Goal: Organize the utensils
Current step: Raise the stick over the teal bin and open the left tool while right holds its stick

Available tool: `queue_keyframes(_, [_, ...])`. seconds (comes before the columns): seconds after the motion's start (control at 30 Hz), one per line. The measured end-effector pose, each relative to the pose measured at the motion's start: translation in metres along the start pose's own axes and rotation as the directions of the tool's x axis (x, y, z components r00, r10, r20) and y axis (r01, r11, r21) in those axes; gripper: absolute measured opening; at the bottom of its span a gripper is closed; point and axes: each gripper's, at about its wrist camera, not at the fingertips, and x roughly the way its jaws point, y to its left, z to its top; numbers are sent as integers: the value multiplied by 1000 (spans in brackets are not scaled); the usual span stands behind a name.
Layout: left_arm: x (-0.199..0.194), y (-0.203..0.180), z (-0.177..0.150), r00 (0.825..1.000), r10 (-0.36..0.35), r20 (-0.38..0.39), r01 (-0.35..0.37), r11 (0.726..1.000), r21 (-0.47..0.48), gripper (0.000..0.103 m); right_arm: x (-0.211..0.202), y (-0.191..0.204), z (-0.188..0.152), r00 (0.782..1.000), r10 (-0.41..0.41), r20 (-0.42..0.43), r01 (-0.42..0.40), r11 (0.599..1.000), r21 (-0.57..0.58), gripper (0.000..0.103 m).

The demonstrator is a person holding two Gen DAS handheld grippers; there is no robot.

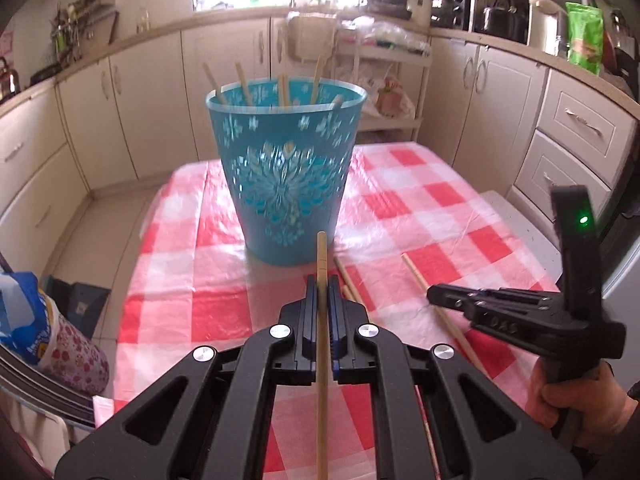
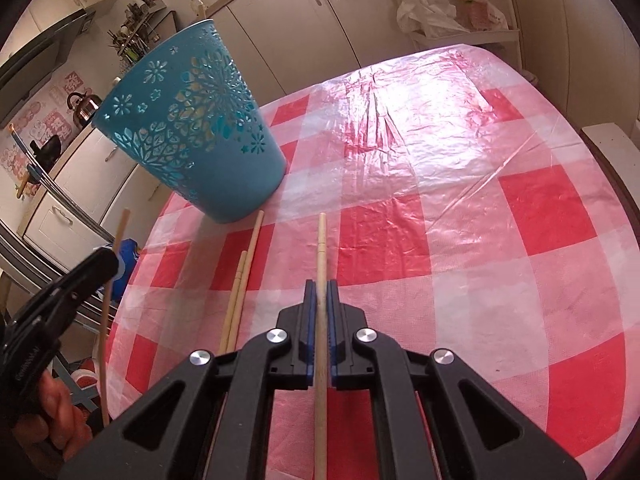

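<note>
A blue perforated bin (image 1: 286, 168) stands on the red-checked table (image 1: 420, 200) with several wooden chopsticks (image 1: 244, 84) sticking out of it. My left gripper (image 1: 321, 282) is shut on a chopstick (image 1: 321, 256) that points at the bin's base. My right gripper (image 2: 321, 286) is shut on another chopstick (image 2: 321, 240), to the right of the bin (image 2: 192, 120). Two loose chopsticks (image 2: 244, 276) lie on the cloth left of it. The right gripper also shows in the left wrist view (image 1: 434, 293), and the left gripper in the right wrist view (image 2: 114, 260).
Kitchen cabinets (image 1: 152, 100) and counters ring the table. A rack with plastic bags (image 1: 384, 80) stands behind the bin. A patterned bag (image 1: 52, 332) sits by the table's left edge. The cloth's right half (image 2: 480, 200) lies flat and glossy.
</note>
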Motion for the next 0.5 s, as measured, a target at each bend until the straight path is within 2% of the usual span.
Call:
queue_keyframes(0.27, [-36, -11, 5, 995, 8, 102, -11, 999, 37, 5, -5, 7, -3, 999, -9, 35, 10, 1000, -29, 6])
queue_keyframes(0.5, [-50, 1, 5, 989, -15, 145, 15, 1000, 1, 5, -10, 8, -3, 998, 10, 69, -7, 999, -44, 6])
